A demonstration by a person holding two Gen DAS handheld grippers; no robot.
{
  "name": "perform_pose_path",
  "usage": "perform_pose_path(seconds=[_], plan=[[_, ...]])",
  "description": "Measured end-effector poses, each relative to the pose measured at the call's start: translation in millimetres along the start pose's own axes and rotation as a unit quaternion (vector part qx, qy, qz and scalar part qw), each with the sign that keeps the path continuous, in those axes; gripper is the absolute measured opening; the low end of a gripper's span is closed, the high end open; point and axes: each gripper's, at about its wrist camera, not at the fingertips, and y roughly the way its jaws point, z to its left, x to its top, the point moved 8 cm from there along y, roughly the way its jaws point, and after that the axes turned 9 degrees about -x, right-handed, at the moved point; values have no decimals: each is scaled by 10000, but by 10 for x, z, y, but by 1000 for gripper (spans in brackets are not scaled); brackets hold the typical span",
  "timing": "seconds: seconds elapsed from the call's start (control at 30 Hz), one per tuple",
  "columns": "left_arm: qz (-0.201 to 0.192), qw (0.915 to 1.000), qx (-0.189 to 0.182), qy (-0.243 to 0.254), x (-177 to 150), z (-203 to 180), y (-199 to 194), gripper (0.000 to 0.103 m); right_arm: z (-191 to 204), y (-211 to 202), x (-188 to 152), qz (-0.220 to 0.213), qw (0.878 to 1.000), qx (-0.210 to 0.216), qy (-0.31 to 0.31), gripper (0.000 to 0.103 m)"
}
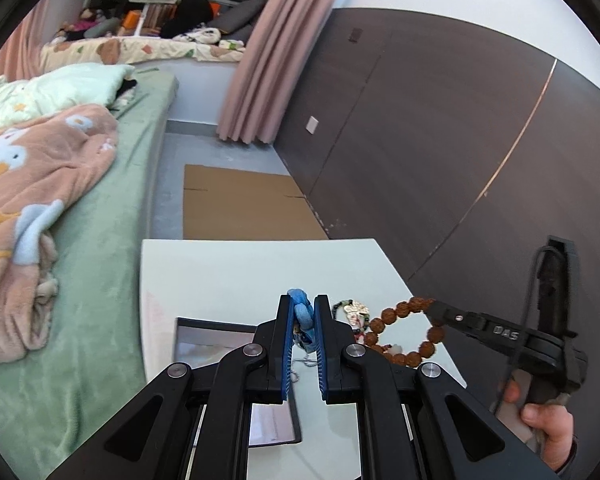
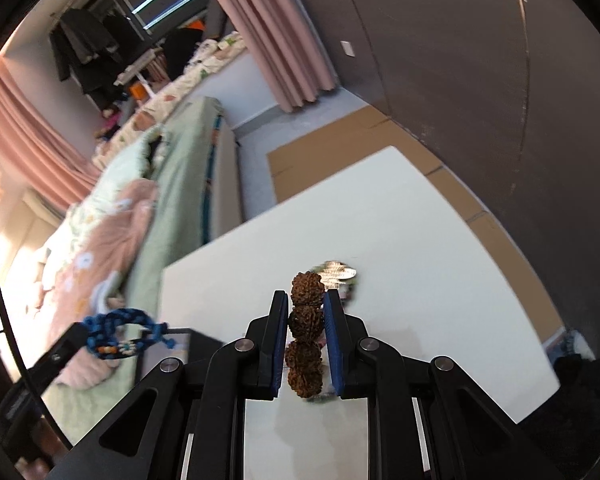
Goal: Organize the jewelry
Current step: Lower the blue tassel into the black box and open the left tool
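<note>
Left gripper (image 1: 303, 312) jaws clamping blue bracelet (image 1: 302, 314) edge-on, right gripper (image 2: 307, 300) pinching bead bracelet (image 2: 305, 336) — seemingly upright

My left wrist view: close above white table (image 1: 236, 272), facing the curtain (image 1: 276, 52) | my right wrist view: same heading, tilted | shared: table, bed (image 1: 112, 216), cardboard (image 1: 240, 204), each other's gripper.

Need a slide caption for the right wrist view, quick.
Right claw grips brown seed-bead bracelet above white table.
</note>
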Motion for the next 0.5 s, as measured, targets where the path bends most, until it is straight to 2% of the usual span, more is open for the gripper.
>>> perform_pose_path(seconds=[0.2, 0.3, 0.33, 0.37, 0.4, 0.43, 0.47, 0.5], plan=[[-57, 9999, 26, -127, -4, 88, -154, 11, 322, -251, -49, -134, 9991, 373, -169, 19], [24, 9995, 167, -272, 15, 182, -184, 16, 454, -419, -78, -220, 9984, 467, -244, 19], [43, 9993, 219, -285, 16, 209, -190, 26, 499, -482, -92, -248, 9980, 528, -254, 19], [29, 9993, 237, -298, 14, 221, -202, 41, 528, -524, -108, -267, 9977, 570, -262, 19], [-46, 9992, 219, -332, 26, 234, -237, 50, 580, -578, -128, -290, 9972, 631, -291, 19], [-132, 9990, 197, -369, 38, 237, -270, 65, 618, -595, -147, -292, 9969, 658, -302, 19], [-222, 9988, 174, -406, 51, 245, -317, 75, 657, -623, -179, -280, 9966, 698, -324, 19], [-296, 9986, 151, -423, 54, 252, -362, 79, 708, -644, -205, -257, 9962, 746, -357, 19]])
